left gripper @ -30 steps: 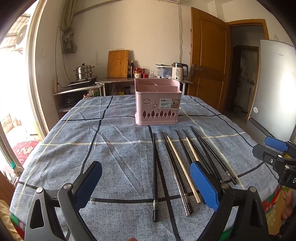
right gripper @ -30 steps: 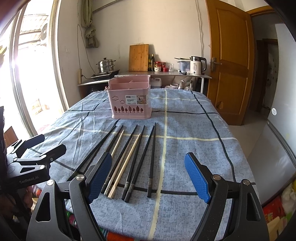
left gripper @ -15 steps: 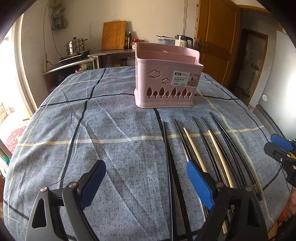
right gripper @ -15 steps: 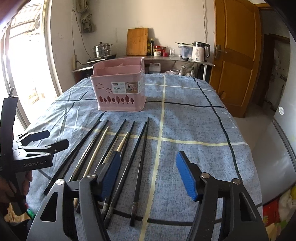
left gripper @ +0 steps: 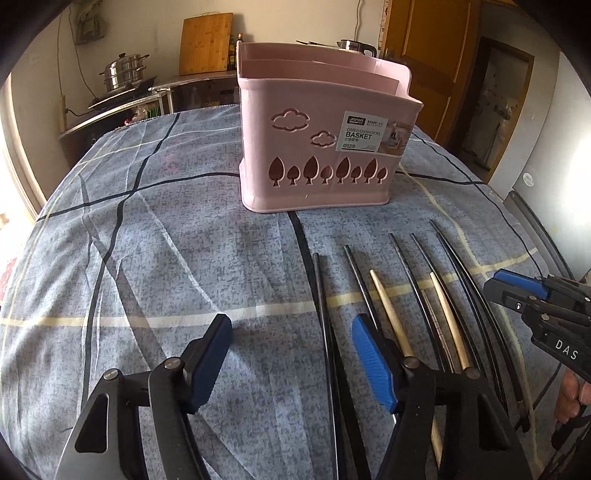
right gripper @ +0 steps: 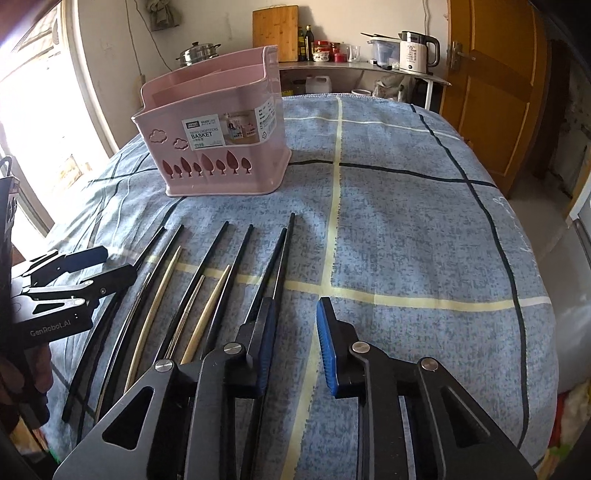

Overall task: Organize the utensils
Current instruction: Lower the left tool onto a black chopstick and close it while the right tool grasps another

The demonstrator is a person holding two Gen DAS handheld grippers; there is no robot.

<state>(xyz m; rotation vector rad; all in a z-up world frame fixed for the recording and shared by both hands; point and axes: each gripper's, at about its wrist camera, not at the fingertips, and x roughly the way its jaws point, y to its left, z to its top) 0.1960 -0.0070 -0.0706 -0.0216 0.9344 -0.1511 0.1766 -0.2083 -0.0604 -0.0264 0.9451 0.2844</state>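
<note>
There is one pink basket (left gripper: pixel 317 184) and there are two grippers, the left gripper (left gripper: pixel 291 354) and the right gripper (right gripper: pixel 295 343). On the cloth I count six dark chopsticks (right gripper: pixel 290 229) and two pale wooden chopsticks (left gripper: pixel 389 312). There is at least one thin silver chopstick (left gripper: pixel 434 321), but these are hard to count. At the back there is one kettle (right gripper: pixel 417 51), one cutting board (right gripper: pixel 275 33) and one steel pot (right gripper: pixel 199 53).

Both wrist cams look down-fwd, close over table; share pink basket (left gripper: pixel 317 140), chopsticks (right gripper: pixel 218 299).
</note>
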